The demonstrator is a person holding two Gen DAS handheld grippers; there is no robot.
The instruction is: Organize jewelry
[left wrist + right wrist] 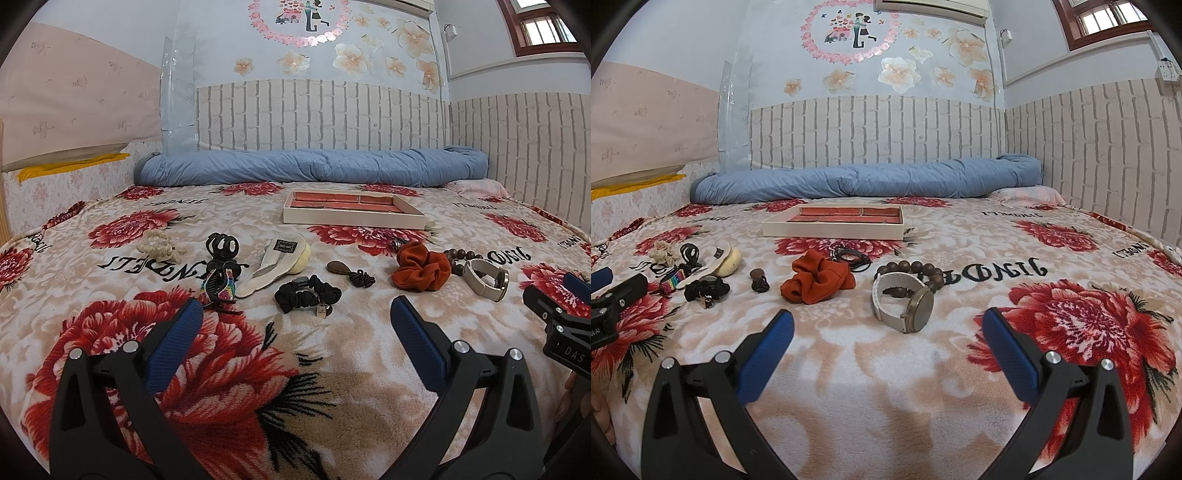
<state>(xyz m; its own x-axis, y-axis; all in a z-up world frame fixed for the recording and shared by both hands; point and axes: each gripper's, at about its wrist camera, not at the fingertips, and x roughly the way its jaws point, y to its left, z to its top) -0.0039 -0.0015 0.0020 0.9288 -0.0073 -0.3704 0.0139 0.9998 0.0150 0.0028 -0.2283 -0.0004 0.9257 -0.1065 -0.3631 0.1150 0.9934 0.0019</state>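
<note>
Hovering low over the blanket (pixel 886 387), both grippers are spread wide and hold nothing: the left gripper (pixel 295 321) faces the black scrunchie (pixel 307 294), the right gripper (pixel 886 332) faces the watch (pixel 905 297).

All the pieces lie loose in a row across the near half of the bed; the tray (pixel 352 218) sits farther back, near the blue quilt (pixel 314 168), with its red compartments apparently unfilled, so the sorting looks barely begun.

Several things could go wrong from here:

- The watch lies touching the bead bracelet (pixel 916 271), its strap overlapping the beads. A careless pinch could catch both, or drag the beads along.
- The plush blanket is soft (it will give under a downward press), so a fingertip could snag the pile or bury a thin piece rather than get under it.
- The orange scrunchie (pixel 818 280) sits against a tangle of dark cords (pixel 851 256); lifting one may pull the other.
- On the left, the black claw clip (pixel 221 254) and beaded clip (pixel 218 288) crowd together, so a wide grab might take two.
- The black scrunchie carries a small charm that could swing and catch on the tray's rim.
</note>
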